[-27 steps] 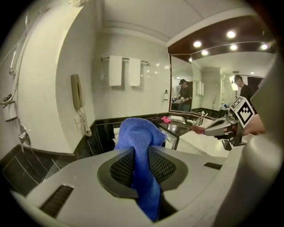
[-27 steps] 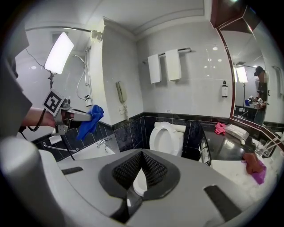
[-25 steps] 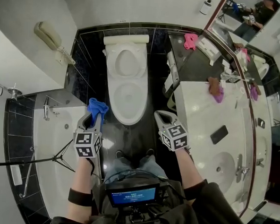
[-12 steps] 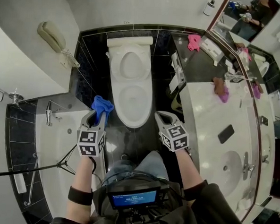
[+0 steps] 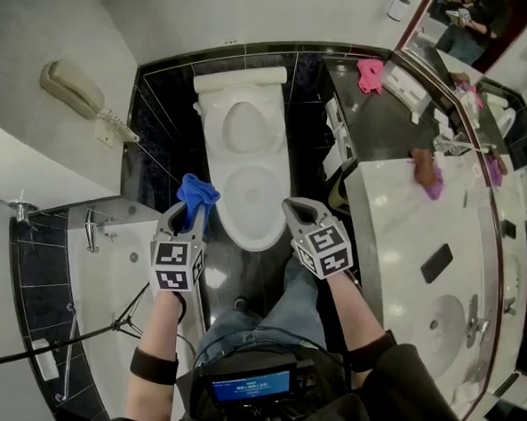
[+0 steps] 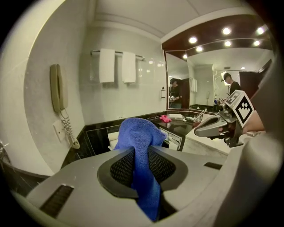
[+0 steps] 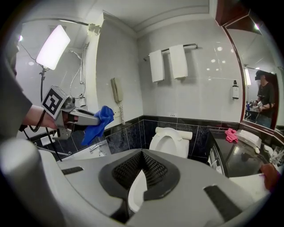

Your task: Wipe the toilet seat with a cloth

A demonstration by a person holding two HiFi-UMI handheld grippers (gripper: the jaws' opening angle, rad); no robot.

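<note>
Soft, light and floppy, the blue cloth (image 5: 197,194) is pinched in the left gripper's (image 5: 185,213) jaws just beside the toilet seat (image 5: 255,237), bunched end free for wiping; the right gripper's (image 5: 292,209) jaws sit nearly closed, empty.

The black tiled floor (image 5: 242,271) runs between my left fingers (image 5: 172,217) and right fingers (image 5: 301,215), and the white toilet (image 5: 248,173) stands on it just ahead of both. Right of my right fingers lies the pale surface (image 5: 396,222), bearing a dark flat rectangle (image 5: 436,263) and, farther ahead, a brown-and-purple cloth (image 5: 429,171).
</note>
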